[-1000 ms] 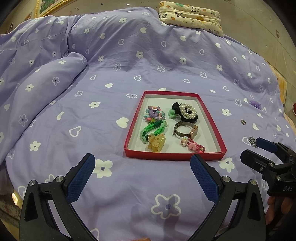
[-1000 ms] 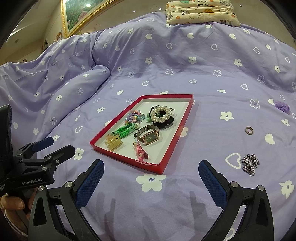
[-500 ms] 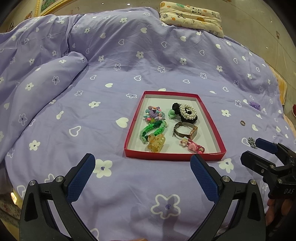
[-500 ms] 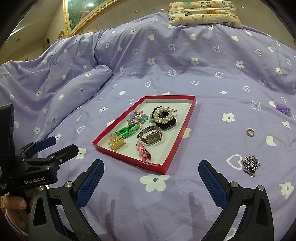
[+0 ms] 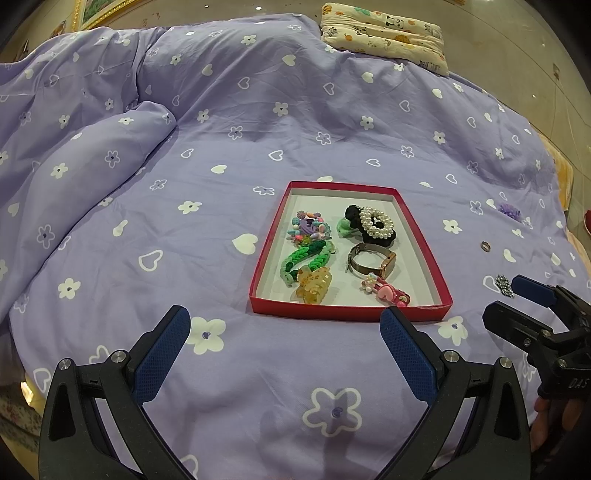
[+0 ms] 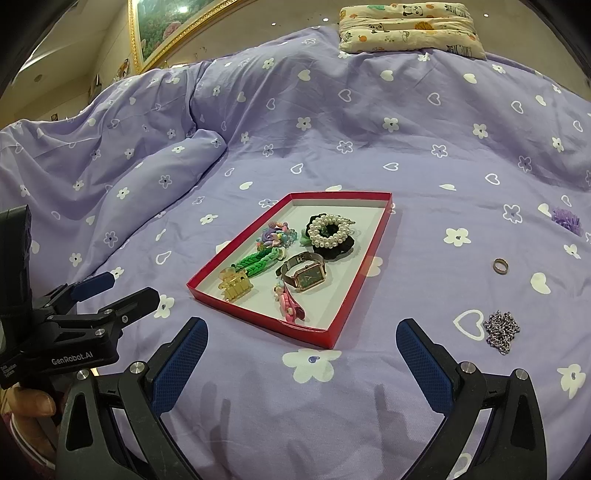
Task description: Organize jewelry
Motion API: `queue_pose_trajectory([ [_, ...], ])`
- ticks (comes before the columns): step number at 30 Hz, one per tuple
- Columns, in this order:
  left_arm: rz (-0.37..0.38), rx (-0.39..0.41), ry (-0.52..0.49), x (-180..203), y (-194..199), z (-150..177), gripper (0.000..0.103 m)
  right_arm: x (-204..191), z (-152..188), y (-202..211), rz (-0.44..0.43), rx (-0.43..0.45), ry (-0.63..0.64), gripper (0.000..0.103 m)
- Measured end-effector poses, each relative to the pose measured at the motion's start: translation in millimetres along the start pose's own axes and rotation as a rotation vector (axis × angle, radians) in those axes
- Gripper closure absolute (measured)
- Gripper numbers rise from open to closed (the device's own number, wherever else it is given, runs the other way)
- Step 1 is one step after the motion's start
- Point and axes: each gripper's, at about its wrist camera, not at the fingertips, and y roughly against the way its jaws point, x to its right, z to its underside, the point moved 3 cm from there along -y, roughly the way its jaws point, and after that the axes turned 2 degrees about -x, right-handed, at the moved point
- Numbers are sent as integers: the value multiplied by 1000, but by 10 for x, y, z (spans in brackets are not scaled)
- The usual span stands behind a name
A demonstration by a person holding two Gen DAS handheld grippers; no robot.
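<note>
A red-rimmed tray (image 5: 351,314) (image 6: 364,258) lies on the purple bedspread. It holds a pearl scrunchie (image 6: 330,229), a watch (image 6: 308,275), a green braided band (image 6: 258,263), a yellow claw clip (image 6: 235,286), a pink clip (image 6: 290,306) and a bead cluster (image 6: 275,234). On the bedspread right of the tray lie a silver chain (image 6: 501,330) (image 5: 504,285), a ring (image 6: 501,265) (image 5: 485,245) and a purple flower piece (image 6: 567,218) (image 5: 509,211). My left gripper (image 5: 284,328) and right gripper (image 6: 301,343) are open and empty, both short of the tray's near edge.
A rolled fold of duvet (image 5: 92,155) rises at the left. A patterned pillow (image 5: 384,26) lies at the far end. The bed's edge drops off at the right (image 5: 565,192). A framed picture (image 6: 159,29) hangs on the far wall.
The right gripper's view has drawn slightly back and up, so the tray sits a little farther off. The left gripper has barely moved. Nothing has been grasped.
</note>
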Motion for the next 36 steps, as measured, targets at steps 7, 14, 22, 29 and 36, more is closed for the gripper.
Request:
queue_pose_trajectory([
  [7,-2,-1,4,-8,-4,3,0,-2,2,-1,1,0,1,0],
  [14,-14,5,4,-2,5,12,0,-10,-1,1,0,0,1,0],
  [22,-23,10,2,29,20,16,0,-9,-2,-1,0,-1,1,0],
  [29,-25,11,1,45,30,6,0,-13,-4,2,0,0,0,0],
  [36,-27,11,2,54,35,2,0,-9,-3,1,1,0,0,0],
])
